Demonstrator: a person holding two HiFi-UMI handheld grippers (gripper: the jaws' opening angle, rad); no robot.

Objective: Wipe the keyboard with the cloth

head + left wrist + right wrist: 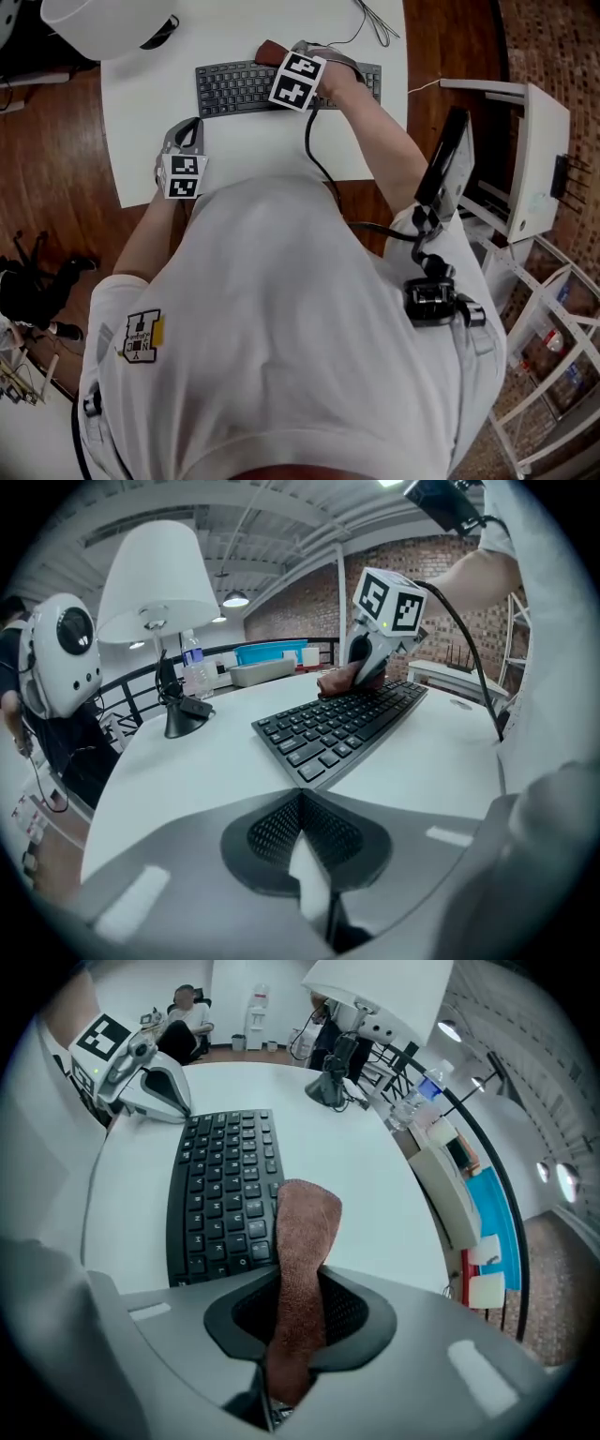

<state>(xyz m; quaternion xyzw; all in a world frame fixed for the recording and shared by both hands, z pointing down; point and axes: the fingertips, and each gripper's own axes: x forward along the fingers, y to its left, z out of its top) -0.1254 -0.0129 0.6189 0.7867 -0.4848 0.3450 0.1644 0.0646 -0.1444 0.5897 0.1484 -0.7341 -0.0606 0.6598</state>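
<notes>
Overhead, cloth (268,52) mostly hidden — right claw (300,1312) gripping it; keyboard (234,89) middle covered.

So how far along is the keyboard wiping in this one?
Done: the brown terry cloth is clamped in the right gripper. In hand: its tip lies on the edge of the black keyboard, mid-wipe. Left: unclear, since wiped keys show no trace. The left gripper is shut, empty.

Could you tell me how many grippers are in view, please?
2. The right gripper holds the brown cloth at the far edge of the keyboard; the left gripper, shut and empty, rests by its left end.
</notes>
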